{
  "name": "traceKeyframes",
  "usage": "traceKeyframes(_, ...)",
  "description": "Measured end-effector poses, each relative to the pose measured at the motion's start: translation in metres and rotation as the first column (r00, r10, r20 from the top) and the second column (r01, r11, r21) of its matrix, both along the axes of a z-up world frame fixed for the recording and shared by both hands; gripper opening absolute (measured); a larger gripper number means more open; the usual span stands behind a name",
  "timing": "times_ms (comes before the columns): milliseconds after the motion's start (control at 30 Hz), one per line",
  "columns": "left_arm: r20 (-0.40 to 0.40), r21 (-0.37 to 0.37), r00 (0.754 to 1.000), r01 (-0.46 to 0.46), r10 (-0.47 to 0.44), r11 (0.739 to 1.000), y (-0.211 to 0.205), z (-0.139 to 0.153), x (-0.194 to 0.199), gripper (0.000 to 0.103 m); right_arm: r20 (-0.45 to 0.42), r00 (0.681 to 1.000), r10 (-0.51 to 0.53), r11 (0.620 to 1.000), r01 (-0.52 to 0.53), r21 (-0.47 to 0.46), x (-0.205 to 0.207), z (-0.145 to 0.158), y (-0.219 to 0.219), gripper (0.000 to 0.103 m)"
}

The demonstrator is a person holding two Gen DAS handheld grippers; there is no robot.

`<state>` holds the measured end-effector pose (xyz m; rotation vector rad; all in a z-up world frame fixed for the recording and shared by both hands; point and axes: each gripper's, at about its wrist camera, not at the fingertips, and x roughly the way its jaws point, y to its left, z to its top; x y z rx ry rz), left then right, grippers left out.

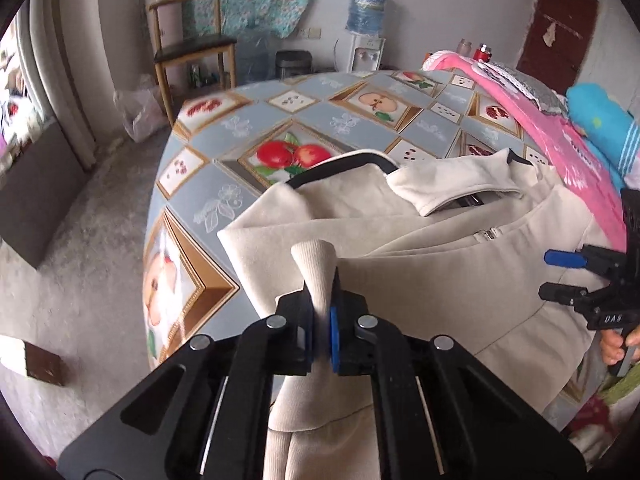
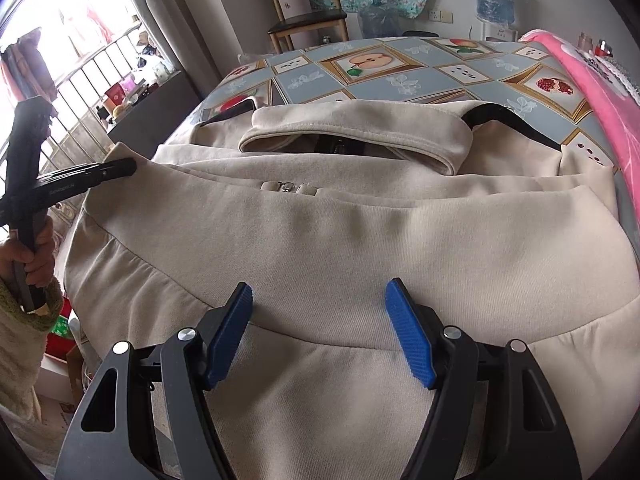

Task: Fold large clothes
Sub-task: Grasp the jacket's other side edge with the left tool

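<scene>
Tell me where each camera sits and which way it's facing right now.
Left wrist view: on the left tongs, angled down across the table; they pinch a ribbed cuff of the cream jacket; right tongs at its right edge.
Right wrist view: on the open right tongs, over the jacket's back; a hand and green sleeve at left.
Shared: jacket, fruit-print tablecloth, chair.

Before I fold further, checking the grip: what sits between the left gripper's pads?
A pinched ribbed cuff of the cream jacket, clamped in the left gripper; left wrist view.
</scene>
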<state>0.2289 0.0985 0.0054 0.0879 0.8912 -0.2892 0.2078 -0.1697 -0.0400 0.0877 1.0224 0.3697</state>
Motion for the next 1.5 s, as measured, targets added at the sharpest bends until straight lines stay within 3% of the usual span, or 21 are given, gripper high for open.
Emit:
traceKeyframes(67, 0.050, 0.048, 0.999, 0.019, -0.021, 0.999, -0.012, 0.009, -0.012, 0.005, 0.007, 1.000, 0.000, 1.000, 0.000, 0.000, -0.001, 0.000, 0.000, 0.068)
traceKeyframes(233, 0.059, 0.179, 0.998, -0.009, -0.002, 0.984, -0.033, 0.002, -0.017, 0.005, 0.013, 1.000, -0.019, 0.998, 0.019, 0.065, -0.007, 0.016, -0.017, 0.068)
traceKeyframes(433, 0.039, 0.247, 0.999, -0.042, 0.033, 0.968, -0.038, -0.010, -0.010, 0.005, 0.108, 0.975, -0.194, 0.980, 0.188, 0.067, -0.025, 0.052, -0.101, 0.068)
traceKeyframes(533, 0.034, 0.273, 0.999, -0.047, 0.040, 0.961, -0.040, -0.013, -0.009, 0.005, 0.082, 0.953, -0.293, 0.953, 0.284, 0.104, -0.014, 0.053, -0.151, 0.067)
traceKeyframes(600, 0.034, 0.282, 0.998, -0.054, 0.046, 0.958, -0.041, -0.014, -0.009, 0.005, 0.036, 0.944, -0.328, 0.933, 0.318, 0.170, 0.000, 0.049, -0.178, 0.060)
traceKeyframes(700, 0.035, 0.290, 0.998, -0.061, 0.053, 0.955, -0.042, -0.014, -0.009, 0.005, -0.053, 0.947, -0.317, 0.906, 0.318, 0.280, 0.030, 0.037, -0.200, 0.057)
traceKeyframes(867, 0.027, 0.314, 0.997, -0.074, 0.069, 0.947, -0.044, -0.016, -0.008, 0.006, -0.178, 0.945, -0.274, 0.881, 0.321, 0.348, 0.080, 0.008, -0.211, 0.057)
traceKeyframes(1000, 0.025, 0.322, 0.996, -0.086, 0.082, 0.943, -0.045, -0.015, -0.007, 0.006, -0.282, 0.928, -0.243, 0.876, 0.335, 0.346, 0.088, -0.016, -0.211, 0.057)
traceKeyframes(1167, 0.020, 0.329, 0.996, -0.091, 0.089, 0.940, -0.045, -0.016, -0.007, 0.006, -0.299, 0.932, -0.203, 0.887, 0.304, 0.346, 0.069, -0.015, -0.205, 0.057)
traceKeyframes(1333, 0.019, 0.330, 0.996, -0.091, 0.089, 0.940, -0.045, -0.016, -0.007, 0.006, -0.275, 0.944, -0.184, 0.932, 0.257, 0.257, 0.064, -0.007, -0.192, 0.055)
traceKeyframes(1500, 0.022, 0.329, 0.996, -0.090, 0.088, 0.940, -0.045, -0.016, -0.007, 0.006, -0.247, 0.954, -0.168, 0.958, 0.217, 0.186, 0.075, -0.001, -0.175, 0.044)
